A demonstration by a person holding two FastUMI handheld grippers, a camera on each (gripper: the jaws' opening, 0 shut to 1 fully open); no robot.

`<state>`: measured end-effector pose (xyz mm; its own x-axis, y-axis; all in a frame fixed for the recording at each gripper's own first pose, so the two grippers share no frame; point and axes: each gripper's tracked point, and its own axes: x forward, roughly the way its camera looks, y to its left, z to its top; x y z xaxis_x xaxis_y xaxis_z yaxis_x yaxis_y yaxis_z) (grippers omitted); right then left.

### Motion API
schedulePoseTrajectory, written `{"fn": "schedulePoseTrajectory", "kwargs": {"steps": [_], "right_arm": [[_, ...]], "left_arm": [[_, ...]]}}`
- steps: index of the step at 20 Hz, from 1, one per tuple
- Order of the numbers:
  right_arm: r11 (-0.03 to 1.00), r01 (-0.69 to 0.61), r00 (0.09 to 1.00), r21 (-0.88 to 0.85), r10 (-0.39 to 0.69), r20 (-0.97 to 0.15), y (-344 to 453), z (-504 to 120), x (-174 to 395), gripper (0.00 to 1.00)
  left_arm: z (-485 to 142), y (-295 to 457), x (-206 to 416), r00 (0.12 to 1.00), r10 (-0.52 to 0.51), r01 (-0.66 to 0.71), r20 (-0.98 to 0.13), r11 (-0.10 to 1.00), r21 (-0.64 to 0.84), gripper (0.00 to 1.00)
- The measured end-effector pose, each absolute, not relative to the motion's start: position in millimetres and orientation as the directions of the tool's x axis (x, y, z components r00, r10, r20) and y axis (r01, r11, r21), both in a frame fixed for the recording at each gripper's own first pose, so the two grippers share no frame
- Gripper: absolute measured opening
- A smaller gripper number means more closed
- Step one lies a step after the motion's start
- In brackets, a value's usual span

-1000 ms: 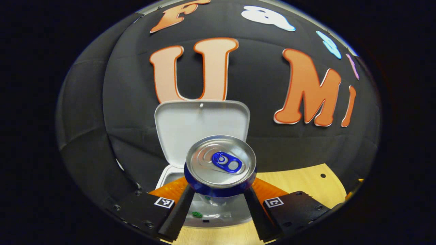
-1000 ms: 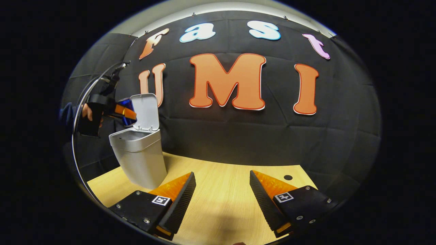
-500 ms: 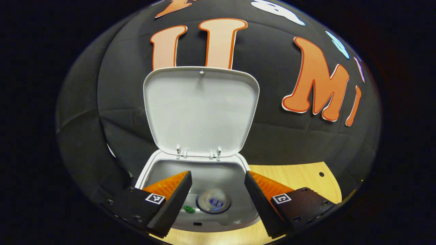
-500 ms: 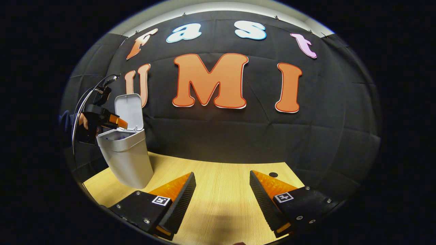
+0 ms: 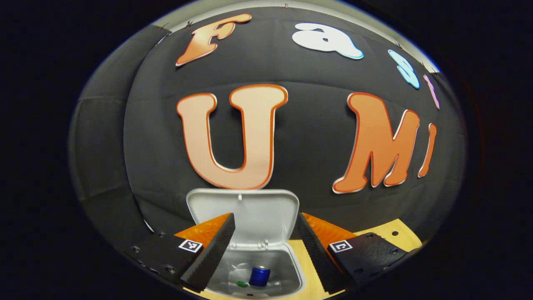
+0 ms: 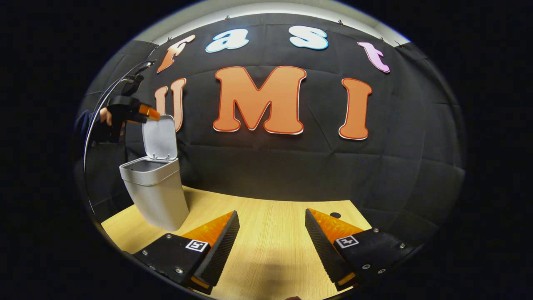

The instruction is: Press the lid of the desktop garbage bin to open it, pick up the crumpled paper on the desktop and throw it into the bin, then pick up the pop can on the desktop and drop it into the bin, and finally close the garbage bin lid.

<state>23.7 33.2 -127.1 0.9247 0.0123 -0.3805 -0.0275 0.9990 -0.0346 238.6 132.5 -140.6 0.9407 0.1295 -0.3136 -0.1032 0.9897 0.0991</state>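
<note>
In the left gripper view, the left gripper (image 5: 265, 246) stood wide apart and empty at the bottom centre, above the bin (image 5: 291, 275). The pop can (image 5: 259, 276) lay inside the bin, its long axis tilted, top end up. The lid (image 5: 243, 210) stood upright. The right gripper (image 6: 270, 246) was wide, empty, over the table (image 6: 266, 216).

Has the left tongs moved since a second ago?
Yes. In the right gripper view the left tongs have risen from the rim of the grey plastic bin to the top of its raised white lid.
</note>
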Motion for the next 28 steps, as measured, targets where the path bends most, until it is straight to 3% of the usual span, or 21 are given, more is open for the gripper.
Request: {"fn": "schedulePoseTrajectory", "kwargs": {"steps": [5, 8, 10, 12, 17, 23, 28], "right_arm": [[0.999, -0.001, 0.928, -0.034, -0.012, -0.373, 25.2, -122.8, 15.9, 0.95], [0.998, 0.031, 0.929, -0.050, -0.047, -0.368, 12.2, -120.4, 11.2, 0.94], [0.997, 0.053, 0.927, -0.050, -0.068, -0.369, 3.7, -120.8, 8.4, 0.95], [0.996, 0.070, 0.924, -0.052, -0.085, -0.372, -1.1, -123.1, 8.8, 0.95], [0.997, 0.065, 0.914, -0.043, -0.077, -0.399, 2.7, -136.1, 7.1, 0.95], [0.999, 0.027, 0.915, -0.041, -0.041, -0.402, 16.2, -140.3, 15.9, 0.95], [0.999, -0.024, 0.913, -0.039, 0.006, -0.408, 32.1, -144.9, 19.4, 0.95]], "left_arm": [[-109.2, 158.0, 289.4, 0.945, 0.184, -0.174, -0.269, 0.983, 0.058, 0.94], [-130.5, 168.7, 310.9, 0.926, 0.198, -0.171, -0.321, 0.979, 0.110, 0.94], [-160.6, 169.1, 306.5, 0.885, 0.198, -0.155, -0.421, 0.979, 0.133, 0.95], [-151.2, 169.4, 304.9, 0.899, 0.196, -0.157, -0.392, 0.979, 0.128, 0.98], [-166.4, 153.2, 237.4, 0.882, 0.158, -0.122, -0.444, 0.987, 0.108, 0.96], [-250.3, 137.3, 146.3, 0.888, 0.158, -0.081, -0.432, 0.978, 0.190, 0.94], [-289.7, 137.8, 113.9, 0.856, 0.167, -0.133, -0.490, 0.986, 0.104, 0.94]]}}
